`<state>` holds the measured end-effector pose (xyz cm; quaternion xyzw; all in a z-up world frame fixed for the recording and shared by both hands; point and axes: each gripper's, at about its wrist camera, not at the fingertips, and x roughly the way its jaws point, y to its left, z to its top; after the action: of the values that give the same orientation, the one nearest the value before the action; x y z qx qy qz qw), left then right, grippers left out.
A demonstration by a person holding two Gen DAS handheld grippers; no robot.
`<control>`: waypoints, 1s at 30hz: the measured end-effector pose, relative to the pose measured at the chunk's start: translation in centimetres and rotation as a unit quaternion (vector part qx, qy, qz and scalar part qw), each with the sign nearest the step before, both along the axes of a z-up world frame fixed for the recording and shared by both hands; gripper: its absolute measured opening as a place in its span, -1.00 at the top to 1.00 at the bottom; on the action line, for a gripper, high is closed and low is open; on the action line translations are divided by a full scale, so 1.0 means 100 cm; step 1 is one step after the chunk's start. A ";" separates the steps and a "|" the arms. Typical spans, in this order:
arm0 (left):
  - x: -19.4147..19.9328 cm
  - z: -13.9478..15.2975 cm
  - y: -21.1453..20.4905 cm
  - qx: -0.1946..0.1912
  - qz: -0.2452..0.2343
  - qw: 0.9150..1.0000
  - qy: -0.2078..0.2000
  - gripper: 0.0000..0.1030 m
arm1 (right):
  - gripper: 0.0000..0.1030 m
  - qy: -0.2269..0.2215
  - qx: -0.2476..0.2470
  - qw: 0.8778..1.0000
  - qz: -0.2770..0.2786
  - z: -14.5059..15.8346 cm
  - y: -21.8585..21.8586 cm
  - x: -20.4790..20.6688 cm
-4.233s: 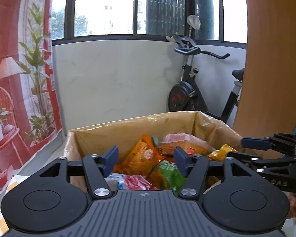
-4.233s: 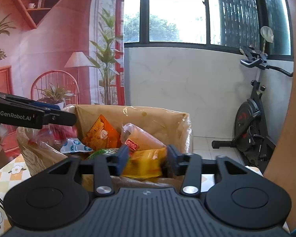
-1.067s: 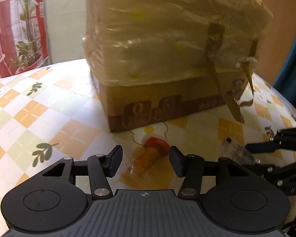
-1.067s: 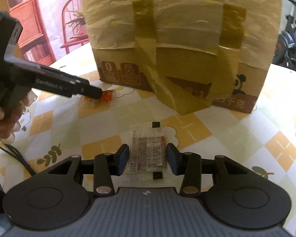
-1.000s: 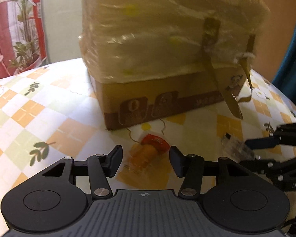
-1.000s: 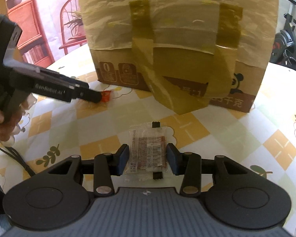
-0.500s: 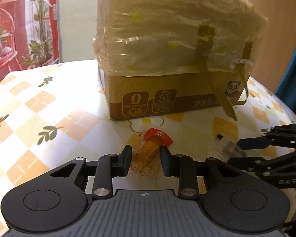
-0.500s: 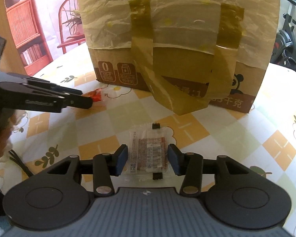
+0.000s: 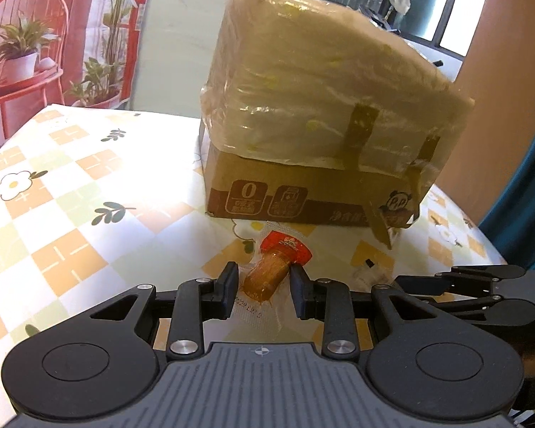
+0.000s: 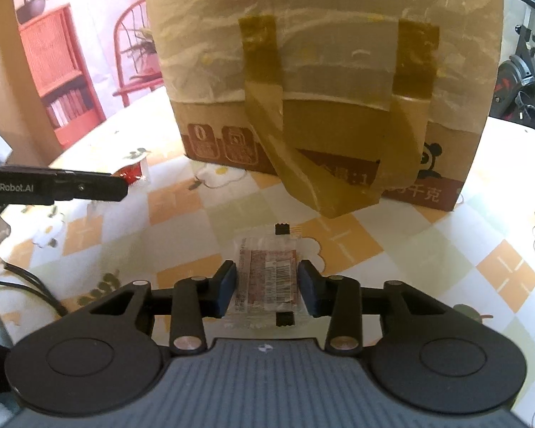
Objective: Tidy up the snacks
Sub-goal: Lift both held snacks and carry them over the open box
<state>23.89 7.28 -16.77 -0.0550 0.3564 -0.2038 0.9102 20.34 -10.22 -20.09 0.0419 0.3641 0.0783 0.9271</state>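
Black left gripper (image 9: 264, 294) clamped on the orange sausage pack (image 9: 267, 278), lifted off the checked tablecloth (image 9: 71, 214). Right gripper (image 10: 267, 287) jaws just closed further, pads pressing the clear snack packet (image 10: 267, 278) on the cloth. Bag-lined cardboard box (image 10: 321, 82) just beyond both.
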 end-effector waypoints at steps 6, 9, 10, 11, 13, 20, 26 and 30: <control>-0.004 0.015 -0.009 -0.003 -0.007 1.000 -0.019 0.36 | 0.21 -0.018 0.025 0.999 0.018 0.015 -0.002 -0.012; -0.002 0.027 -0.014 -0.007 -0.012 0.999 -0.033 0.36 | 0.21 -0.046 0.027 0.998 0.031 0.030 -0.003 -0.019; -0.002 0.031 -0.016 -0.008 -0.014 0.999 -0.039 0.36 | 0.21 -0.058 0.029 0.997 0.033 0.037 -0.005 -0.021; -0.001 0.036 -0.019 -0.008 -0.017 0.999 -0.046 0.36 | 0.21 -0.070 0.033 0.996 0.033 0.044 -0.007 -0.022; 0.002 0.047 -0.024 -0.009 -0.023 0.998 -0.061 0.36 | 0.21 -0.093 0.038 0.995 0.029 0.059 -0.012 -0.022; 0.018 0.090 -0.043 -0.018 -0.042 0.992 -0.119 0.36 | 0.21 -0.177 0.039 0.983 0.014 0.121 -0.040 -0.019; 0.040 0.126 -0.068 -0.007 -0.060 0.981 -0.182 0.36 | 0.20 -0.215 0.018 0.976 -0.017 0.165 -0.072 0.005; 0.057 0.137 -0.085 -0.003 -0.072 0.978 -0.197 0.35 | 0.20 -0.192 0.031 0.980 -0.049 0.176 -0.097 0.032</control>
<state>29.54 -1.26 -3.11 0.0095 0.1721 -0.2763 0.9455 23.55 -19.89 -2.53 0.0725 0.1744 0.0509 0.9807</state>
